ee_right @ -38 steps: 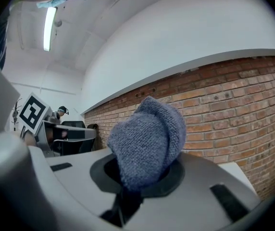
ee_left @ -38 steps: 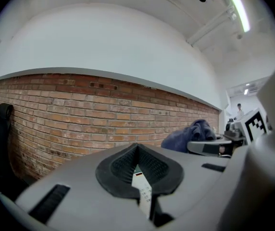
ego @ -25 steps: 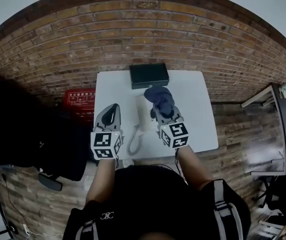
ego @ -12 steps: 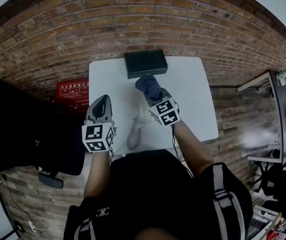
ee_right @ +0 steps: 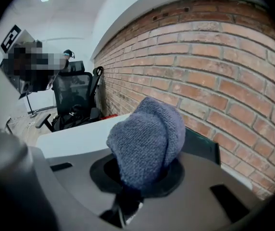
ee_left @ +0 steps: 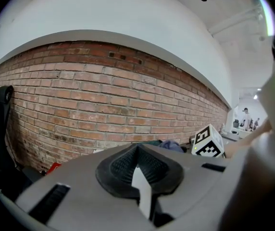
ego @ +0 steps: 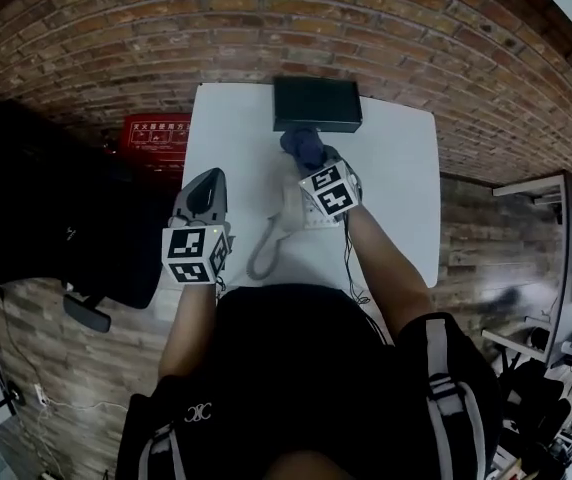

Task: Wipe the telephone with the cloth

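Observation:
A cream telephone (ego: pixel 288 211) with a coiled cord (ego: pixel 263 257) lies on the white table (ego: pixel 396 183). My right gripper (ego: pixel 311 158) is shut on a bunched blue-grey knitted cloth (ego: pixel 303 145), which it holds over the telephone's far end, just in front of a black box. In the right gripper view the cloth (ee_right: pixel 147 137) bulges out of the right gripper (ee_right: pixel 142 174) and hides the telephone. My left gripper (ego: pixel 209 180) hangs over the table's left edge, apart from the telephone. The left gripper (ee_left: pixel 137 149) is shut, with nothing in it.
A black box (ego: pixel 316 103) sits at the table's far edge against the brick wall (ego: pixel 266 18). A red sign (ego: pixel 156 128) leans on the floor left of the table. A black office chair (ego: pixel 46 218) stands further left. Bare tabletop lies right of the telephone.
My right gripper has swung in from the telephone's right side to over it, still carrying the cloth near its far end. The left gripper has stayed by the table's left edge. The head view has shifted.

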